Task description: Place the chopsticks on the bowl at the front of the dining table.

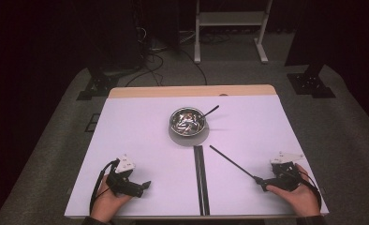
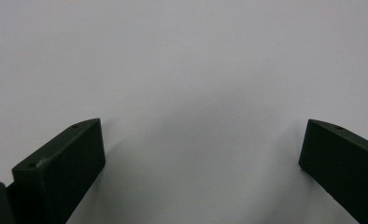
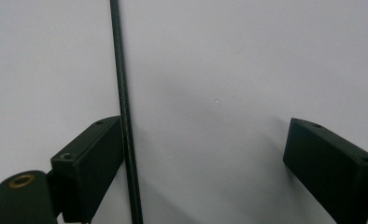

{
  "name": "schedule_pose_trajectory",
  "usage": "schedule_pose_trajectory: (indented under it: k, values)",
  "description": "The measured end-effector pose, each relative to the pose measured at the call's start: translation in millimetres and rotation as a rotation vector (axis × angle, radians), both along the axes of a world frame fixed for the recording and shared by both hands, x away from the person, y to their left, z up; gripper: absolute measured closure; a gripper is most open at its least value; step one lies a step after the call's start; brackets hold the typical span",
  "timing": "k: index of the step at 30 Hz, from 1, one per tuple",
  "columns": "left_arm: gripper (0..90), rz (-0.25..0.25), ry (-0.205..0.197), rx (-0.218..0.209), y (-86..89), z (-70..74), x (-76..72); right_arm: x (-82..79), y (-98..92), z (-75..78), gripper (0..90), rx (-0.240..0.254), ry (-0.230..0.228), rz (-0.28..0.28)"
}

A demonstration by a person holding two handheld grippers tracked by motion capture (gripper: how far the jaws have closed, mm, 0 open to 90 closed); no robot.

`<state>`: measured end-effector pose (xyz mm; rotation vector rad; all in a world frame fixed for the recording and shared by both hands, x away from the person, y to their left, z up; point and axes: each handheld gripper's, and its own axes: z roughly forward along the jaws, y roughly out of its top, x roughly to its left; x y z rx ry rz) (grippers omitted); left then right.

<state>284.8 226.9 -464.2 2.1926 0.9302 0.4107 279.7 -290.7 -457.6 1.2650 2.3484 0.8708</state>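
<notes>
The work in hand looks to be at its very start, or else between steps: nothing is gripped yet.

The right gripper rests on the white table at the near right corner, held in the person's right hand. In the right gripper view its 2 jaws stand wide apart, and a thin black rod runs up between them, lying against the inner face of the left-hand jaw. The other jaw is well apart from it, so the rod is not clamped. In the high view the rod lies flat on the table, slanting from the gripper toward the far left, its far tip pointing at the bowl.

The left gripper sits at the near left, in the left hand. Its jaws are spread too, with nothing but bare table between them.

The metal bowl stands on a round grey mat at the middle of the table, toward the far side. A dark-handled utensil leans out over its right rim. What lies inside the bowl is too small to tell. A dark strip runs from the mat toward the near edge.

By my judgement, what is left is everything: closing the right jaws on the rod, lifting it, and carrying it wherever it goes, likely toward the bowl.
</notes>
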Motion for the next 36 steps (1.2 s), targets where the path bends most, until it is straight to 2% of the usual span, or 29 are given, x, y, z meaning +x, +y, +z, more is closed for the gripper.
schedule_pose_trajectory:
  k: [4,7,10,20,36]
  values:
    - [0.0,0.0,-0.002,-0.002,-0.1,-0.2,0.0,-0.5,-1.1,0.1,11.7,0.006,-0.003,0.004]
    - [0.0,0.0,0.0,0.0,0.0,0.0,0.0,-0.8,-2.4,1.9,16.4,0.015,-0.009,0.003]
    - [0.0,0.0,-0.001,0.0,-0.1,-0.1,0.0,-1.5,-1.8,3.6,17.2,0.022,-0.021,0.012]
    - [0.0,0.001,-0.001,0.0,-0.3,-0.2,-0.1,-2.7,5.0,13.4,28.7,0.062,-0.07,0.057]
    - [0.0,0.001,-0.002,-0.001,-0.2,-0.3,0.0,4.0,9.0,22.0,47.5,0.133,-0.084,0.109]
